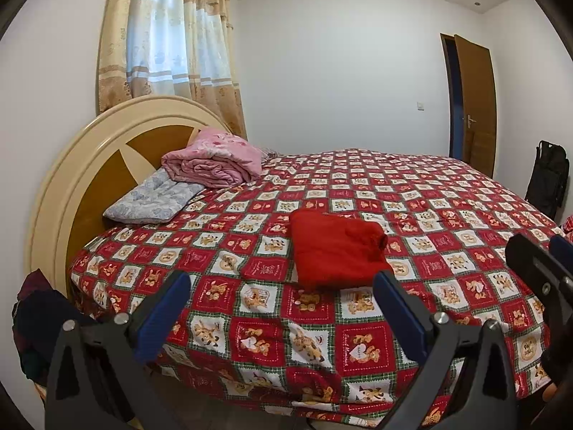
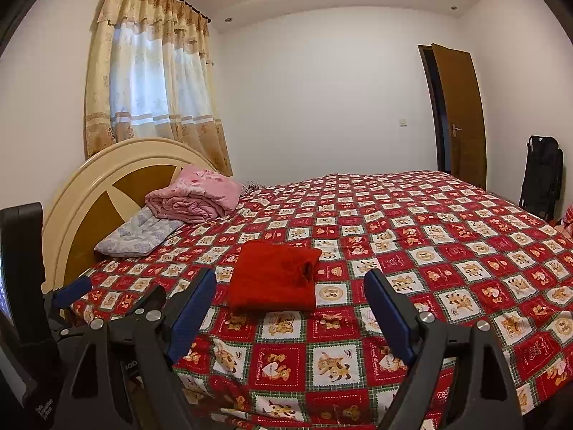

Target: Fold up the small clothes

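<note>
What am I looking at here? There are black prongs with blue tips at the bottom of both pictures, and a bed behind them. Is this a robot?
No robot: a person holds a two-fingered gripper in each hand, each with a camera looking along its fingers. One picture comes from the left gripper, the other from the right gripper. Both stand open and hold nothing. On the checked bedspread lies a folded red garment. By the headboard are a pink blanket and a pale pillow.
</note>
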Tool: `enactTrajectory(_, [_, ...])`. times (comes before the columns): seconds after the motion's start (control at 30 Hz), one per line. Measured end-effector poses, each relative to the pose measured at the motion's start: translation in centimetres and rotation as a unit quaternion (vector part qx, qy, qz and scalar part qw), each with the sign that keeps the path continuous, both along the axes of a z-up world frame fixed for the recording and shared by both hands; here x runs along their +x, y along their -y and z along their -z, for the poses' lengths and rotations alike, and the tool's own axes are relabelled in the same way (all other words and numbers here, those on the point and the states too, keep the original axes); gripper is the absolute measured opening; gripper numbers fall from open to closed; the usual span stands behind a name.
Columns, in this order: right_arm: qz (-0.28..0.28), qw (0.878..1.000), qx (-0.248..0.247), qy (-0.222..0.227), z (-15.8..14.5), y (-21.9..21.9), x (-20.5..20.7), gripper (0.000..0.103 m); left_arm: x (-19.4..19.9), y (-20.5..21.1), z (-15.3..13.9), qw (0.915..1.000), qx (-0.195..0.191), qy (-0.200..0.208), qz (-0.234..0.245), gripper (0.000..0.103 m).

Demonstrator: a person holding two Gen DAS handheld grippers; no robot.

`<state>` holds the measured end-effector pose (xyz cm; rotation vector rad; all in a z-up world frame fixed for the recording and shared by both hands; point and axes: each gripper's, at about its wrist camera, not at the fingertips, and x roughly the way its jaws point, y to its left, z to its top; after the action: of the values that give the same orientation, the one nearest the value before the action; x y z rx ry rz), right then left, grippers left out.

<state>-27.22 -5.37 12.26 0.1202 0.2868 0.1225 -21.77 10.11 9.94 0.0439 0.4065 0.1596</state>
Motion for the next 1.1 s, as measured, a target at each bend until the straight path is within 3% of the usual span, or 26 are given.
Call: enactTrajectory(1.1, [0.002, 1.0, -0.004, 0.008, -0.13, -0.02, -0.29, 0.085, -0.03, 0.03, 0.13, 0.9999, -0.008, -0.003, -0.005, 0.103])
